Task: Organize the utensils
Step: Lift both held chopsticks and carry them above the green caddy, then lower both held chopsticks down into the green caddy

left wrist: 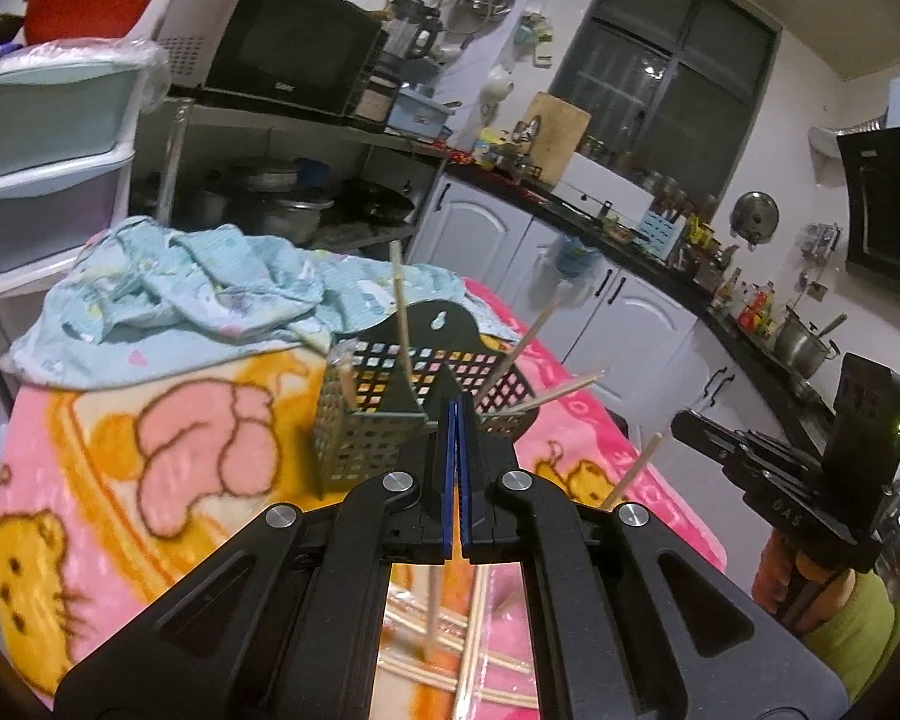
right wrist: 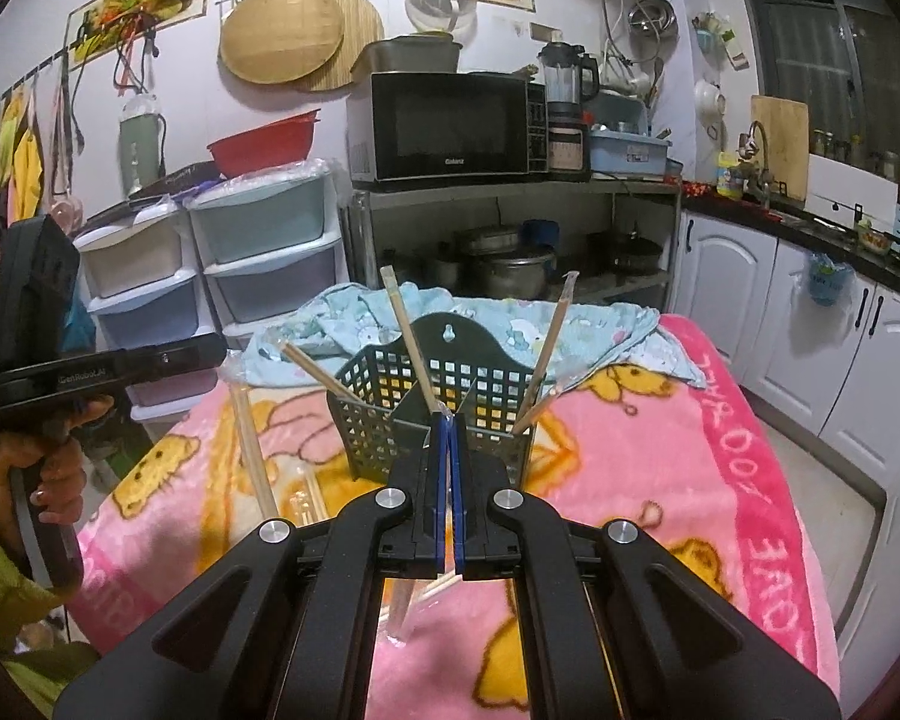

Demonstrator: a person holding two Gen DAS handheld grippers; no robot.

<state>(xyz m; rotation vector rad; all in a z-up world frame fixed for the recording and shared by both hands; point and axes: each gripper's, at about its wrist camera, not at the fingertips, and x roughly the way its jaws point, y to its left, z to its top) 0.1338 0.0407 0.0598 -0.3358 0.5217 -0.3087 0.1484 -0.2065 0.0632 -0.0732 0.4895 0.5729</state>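
Dark lattice basket (right wrist: 432, 414) stands upright on the pink blanket-covered bench (right wrist: 660, 468), divided into compartments, pale chopsticks (right wrist: 411, 348) leaning out at angles. More chopsticks (right wrist: 252, 438) lie loose left of it. Left tongs (left wrist: 457, 414) pressed together, empty. Right tongs (right wrist: 448, 426) pinch a wrapped chopstick (right wrist: 402, 612).

Straight ahead of the fingertips stands the black mesh basket (right wrist: 432, 402), its chopsticks (right wrist: 411, 339) slanting up across the approach. Either side of the fingers, pink blanket (right wrist: 642, 456) lies open; beyond the basket, a crumpled blue cloth (right wrist: 498, 318).
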